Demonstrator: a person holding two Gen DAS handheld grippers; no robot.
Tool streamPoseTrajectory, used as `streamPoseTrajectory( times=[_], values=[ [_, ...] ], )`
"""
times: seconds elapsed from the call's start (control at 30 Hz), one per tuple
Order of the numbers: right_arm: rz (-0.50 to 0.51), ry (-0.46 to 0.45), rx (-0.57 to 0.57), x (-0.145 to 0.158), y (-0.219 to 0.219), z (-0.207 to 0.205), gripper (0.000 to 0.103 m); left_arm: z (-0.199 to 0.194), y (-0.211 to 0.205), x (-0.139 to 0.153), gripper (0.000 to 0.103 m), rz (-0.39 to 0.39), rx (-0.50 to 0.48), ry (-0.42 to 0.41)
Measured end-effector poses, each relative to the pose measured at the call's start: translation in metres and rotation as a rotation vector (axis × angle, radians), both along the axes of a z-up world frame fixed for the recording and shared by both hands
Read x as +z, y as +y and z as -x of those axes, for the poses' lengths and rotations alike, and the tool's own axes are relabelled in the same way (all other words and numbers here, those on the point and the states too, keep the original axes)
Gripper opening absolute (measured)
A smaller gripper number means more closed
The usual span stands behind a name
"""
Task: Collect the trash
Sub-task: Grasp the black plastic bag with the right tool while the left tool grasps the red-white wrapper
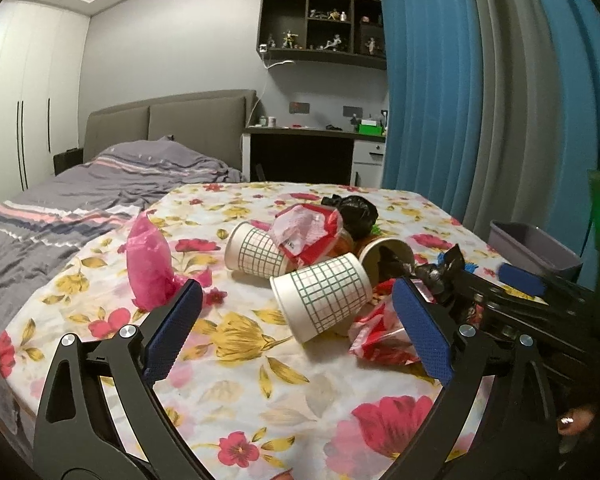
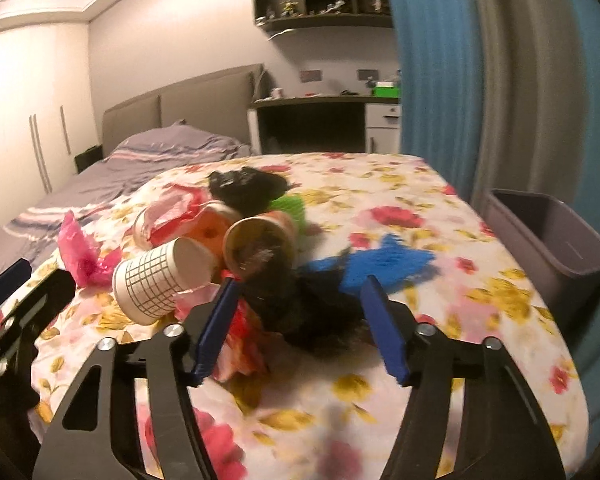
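Note:
Trash is piled on the flowered table (image 1: 260, 400): two checked paper cups (image 1: 320, 300) on their sides, a brown cup (image 1: 384, 252), a pink bag (image 1: 148, 268), red-and-white wrappers (image 1: 304, 232) and a far black bag (image 1: 356, 212). My left gripper (image 1: 296, 290) is open in front of the nearer checked cup and holds nothing. My right gripper (image 2: 300, 282) stands open around a crumpled black bag (image 2: 312, 312) lying between its blue pads, which are not seen pressing on it. A blurred blue scrap (image 2: 388, 264) lies just beyond.
A grey bin (image 2: 552, 236) stands off the table's right edge beside the blue curtain (image 1: 440, 80). A bed (image 1: 80, 200) runs along the left. A green scrap (image 2: 288, 204) lies behind the brown cup. A fingertip (image 1: 572, 420) shows at lower right.

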State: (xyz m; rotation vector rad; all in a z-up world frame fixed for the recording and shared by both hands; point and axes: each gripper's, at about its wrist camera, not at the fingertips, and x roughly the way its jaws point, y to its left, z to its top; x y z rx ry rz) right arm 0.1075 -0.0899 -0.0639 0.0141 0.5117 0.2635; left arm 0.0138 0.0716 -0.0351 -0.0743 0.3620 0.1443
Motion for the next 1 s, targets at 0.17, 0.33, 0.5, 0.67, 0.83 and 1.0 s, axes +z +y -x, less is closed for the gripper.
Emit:
streamPoseTrajectory(
  times=[0.17, 0.33, 0.5, 0.67, 0.83, 1.0],
  values=[
    [-0.002, 0.051, 0.057, -0.008, 0.010, -0.017, 0.028, -0.007, 0.003, -0.008, 0.094, 0.037, -0.031, 0.035],
    [-0.002, 0.036, 0.072, -0.008, 0.006, -0.010, 0.020, -0.011, -0.007, -0.015, 0.094, 0.036, -0.077, 0.052],
    [-0.043, -0.013, 0.039, 0.006, -0.016, 0.009, 0.019, -0.018, -0.027, -0.022, 0.090, 0.029, -0.147, 0.071],
    [-0.066, -0.049, 0.005, 0.018, -0.038, 0.025, 0.019, -0.039, -0.051, -0.031, 0.079, 0.018, -0.211, 0.117],
    [-0.075, -0.058, -0.008, 0.022, -0.053, 0.033, 0.019, -0.063, -0.064, -0.045, 0.067, 0.024, -0.252, 0.198],
    [-0.087, -0.065, -0.022, 0.025, -0.065, 0.039, 0.019, -0.079, -0.067, -0.050, 0.056, 0.031, -0.255, 0.250]
  ],
)
